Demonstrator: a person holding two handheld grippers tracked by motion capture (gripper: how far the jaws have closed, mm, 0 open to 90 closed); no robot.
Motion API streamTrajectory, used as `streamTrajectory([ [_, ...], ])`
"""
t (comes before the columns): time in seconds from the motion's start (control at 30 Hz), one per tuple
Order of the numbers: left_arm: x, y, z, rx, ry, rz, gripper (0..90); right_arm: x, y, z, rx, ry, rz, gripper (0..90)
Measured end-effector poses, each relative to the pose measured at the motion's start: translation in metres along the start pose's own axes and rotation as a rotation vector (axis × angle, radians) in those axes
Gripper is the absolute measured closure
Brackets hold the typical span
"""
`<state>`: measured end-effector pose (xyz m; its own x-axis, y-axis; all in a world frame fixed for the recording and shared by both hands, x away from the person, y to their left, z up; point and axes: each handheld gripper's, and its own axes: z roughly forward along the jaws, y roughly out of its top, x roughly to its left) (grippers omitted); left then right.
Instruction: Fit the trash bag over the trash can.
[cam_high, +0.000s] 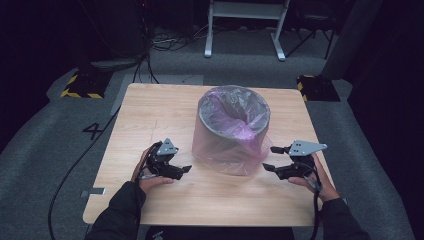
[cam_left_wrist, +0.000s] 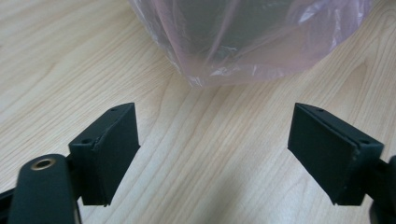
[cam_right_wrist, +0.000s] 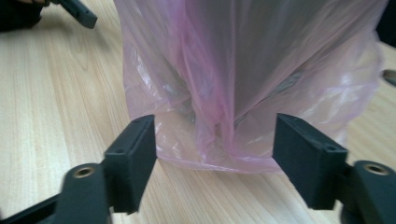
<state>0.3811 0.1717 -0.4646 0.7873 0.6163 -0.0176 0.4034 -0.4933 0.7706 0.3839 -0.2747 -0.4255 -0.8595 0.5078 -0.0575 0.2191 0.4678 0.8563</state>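
Though the pink bag veils the bin, left gripper and right gripper sit jaws apart.

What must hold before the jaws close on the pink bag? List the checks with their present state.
1. Left gripper jaws apart, nothing between them: ok.
2. Right gripper jaws apart: ok.
3. Grey round bin upright on the light wooden table: ok.
4. Translucent pink plastic bag draped over the rim, down to the table: ok.
5. Bag film between right jaws: cannot tell.
6. Left jaws at the bag: not ok, still short.
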Motion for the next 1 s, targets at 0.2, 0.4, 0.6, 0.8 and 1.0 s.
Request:
streamTrajectory([
  [0.2, -0.012, -0.012, 0.003, 0.085, 0.078, 0.033, 15.7, -0.003, 0.017, -0.017, -0.061, -0.042, 0.012, 17.7],
  [0.4, -0.02, -0.022, 0.005, 0.122, 0.067, 0.029, 15.6, -0.006, 0.039, -0.026, -0.09, -0.108, -0.008, 17.5],
  [0.6, -0.024, -0.03, 0.006, 0.153, 0.056, 0.033, 15.8, -0.008, 0.059, -0.03, -0.114, -0.139, -0.023, 16.6],
  [0.8, -0.025, -0.034, 0.009, 0.158, 0.04, 0.022, 15.5, -0.008, 0.076, -0.031, -0.135, -0.152, -0.036, 16.7],
  [1.0, -0.022, -0.038, 0.009, 0.136, 0.019, 0.0, 14.5, -0.009, 0.093, -0.034, -0.145, -0.151, -0.047, 16.9],
])
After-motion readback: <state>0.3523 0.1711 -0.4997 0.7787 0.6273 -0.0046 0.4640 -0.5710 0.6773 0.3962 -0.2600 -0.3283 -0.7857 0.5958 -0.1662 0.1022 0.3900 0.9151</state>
